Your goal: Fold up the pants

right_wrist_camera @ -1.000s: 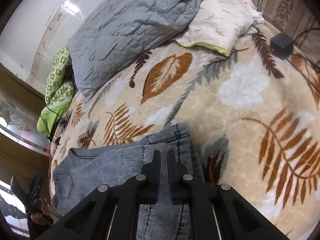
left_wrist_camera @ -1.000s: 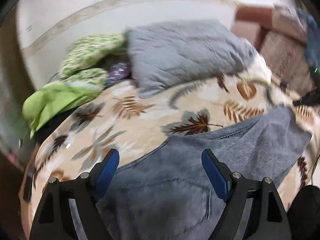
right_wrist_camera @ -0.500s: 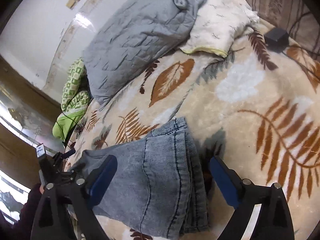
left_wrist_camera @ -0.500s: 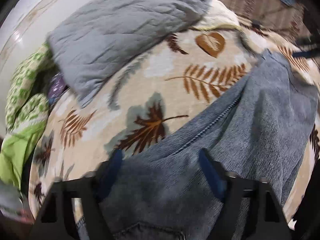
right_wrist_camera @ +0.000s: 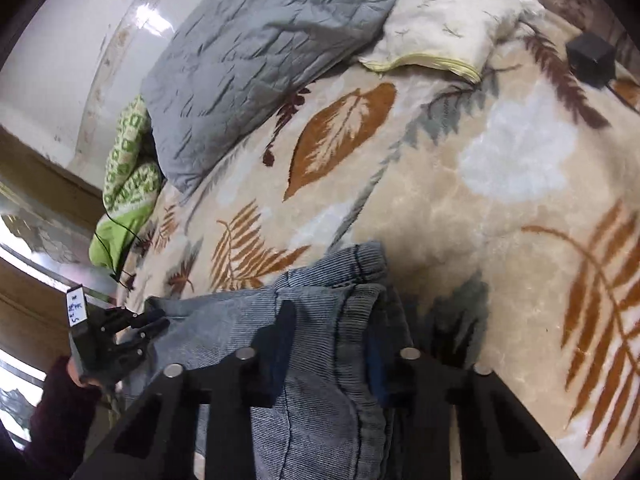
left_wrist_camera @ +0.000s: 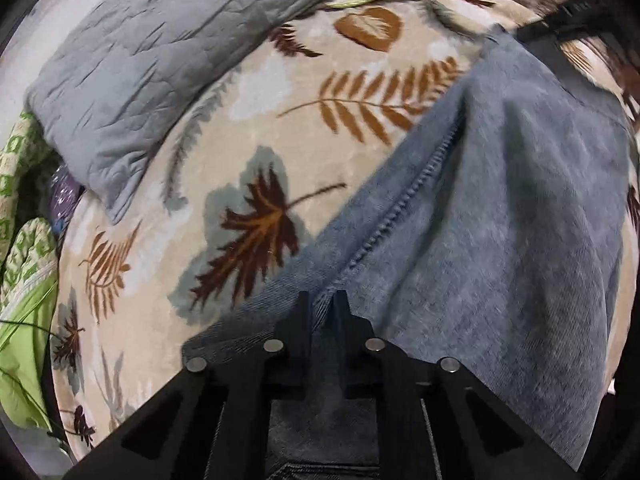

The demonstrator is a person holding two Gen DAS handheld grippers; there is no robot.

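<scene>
Blue denim pants [left_wrist_camera: 500, 208] lie on a leaf-print blanket on a bed. In the left wrist view my left gripper [left_wrist_camera: 322, 312] is shut on the pants' edge by the zipper seam and lifts the cloth, which drapes off to the right. In the right wrist view the pants [right_wrist_camera: 320, 360] lie bunched, hem ends stacked. My right gripper [right_wrist_camera: 328, 344] is half open, its fingers straddling the hem folds with cloth between them. The left gripper [right_wrist_camera: 132, 332] also shows at the left there, holding the far end of the pants.
A grey quilted pillow [right_wrist_camera: 272, 44] and a cream pillow [right_wrist_camera: 448, 24] lie at the head of the bed. Green patterned bedding [left_wrist_camera: 24, 264] is heaped at the left edge. A black box with a cable [right_wrist_camera: 590, 60] sits at the right.
My left gripper has closed on the pants near the zipper seam and lifted them. My right gripper opened from its earlier grip, and its fingers have now narrowed around the hem.
</scene>
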